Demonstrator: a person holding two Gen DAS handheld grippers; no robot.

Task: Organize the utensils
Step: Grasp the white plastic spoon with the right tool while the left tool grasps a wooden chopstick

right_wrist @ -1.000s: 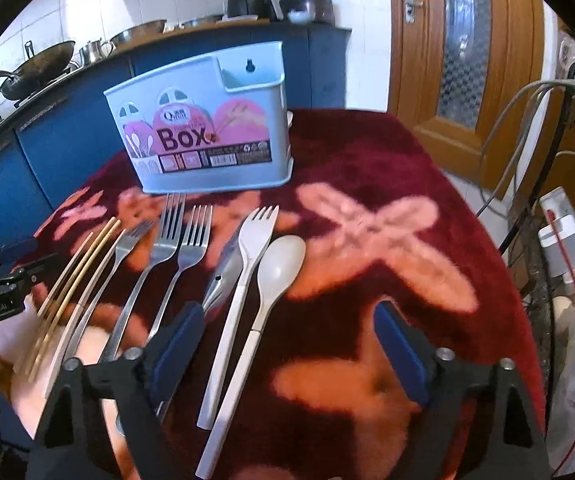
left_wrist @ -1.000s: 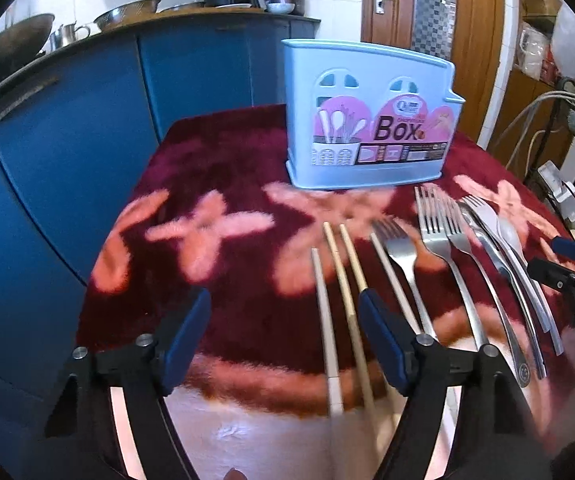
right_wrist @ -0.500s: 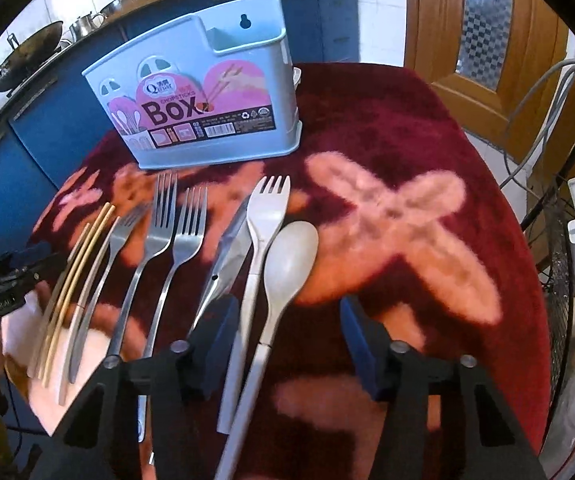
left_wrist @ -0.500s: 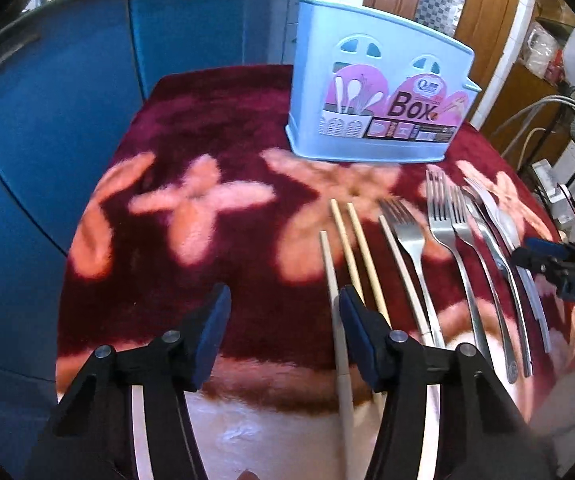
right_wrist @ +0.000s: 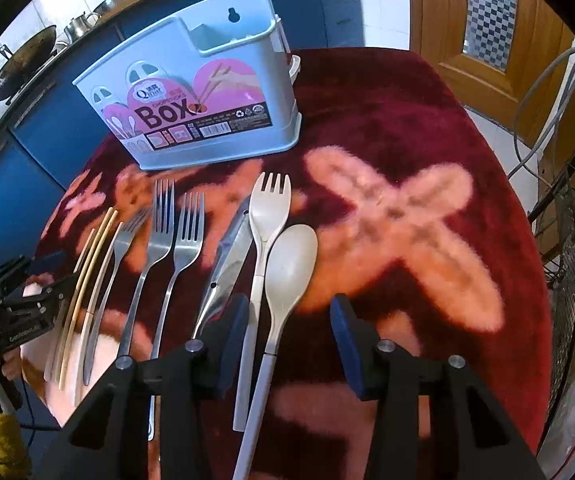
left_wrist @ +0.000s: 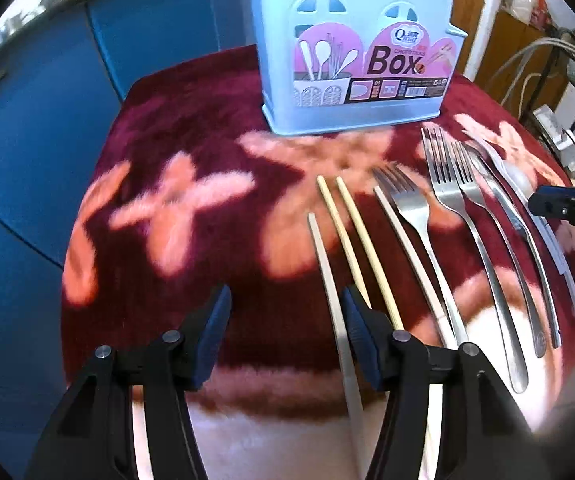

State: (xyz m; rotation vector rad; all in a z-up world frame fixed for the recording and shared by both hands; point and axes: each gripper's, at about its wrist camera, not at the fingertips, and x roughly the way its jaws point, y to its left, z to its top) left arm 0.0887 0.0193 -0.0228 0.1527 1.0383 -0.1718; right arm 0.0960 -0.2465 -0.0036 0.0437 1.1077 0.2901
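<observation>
Dark red plush cloth (left_wrist: 207,120) with pink flower shapes covers the table, and a pale blue plastic chopstick box (left_wrist: 357,60) stands upright at its far side. In the left wrist view the left gripper (left_wrist: 285,316) hangs above the near edge with its jaws apart and nothing pressed between them. The leftmost pale chopstick (left_wrist: 329,280) lies in the gap, just beside the right finger, and I cannot tell if it touches the pad. Two yellow chopsticks (left_wrist: 361,240) and a fourth pale one (left_wrist: 407,248) lie to the right of that finger, then three steel forks (left_wrist: 419,216) and a steel knife (left_wrist: 515,220). In the right wrist view the right gripper (right_wrist: 287,328) is closing its jaws. The handles of the white plastic fork (right_wrist: 265,236) and the white plastic spoon (right_wrist: 289,268) lie between the fingers, near the left finger, and the pads do not press them yet. The knife lies just outside the left finger
</observation>
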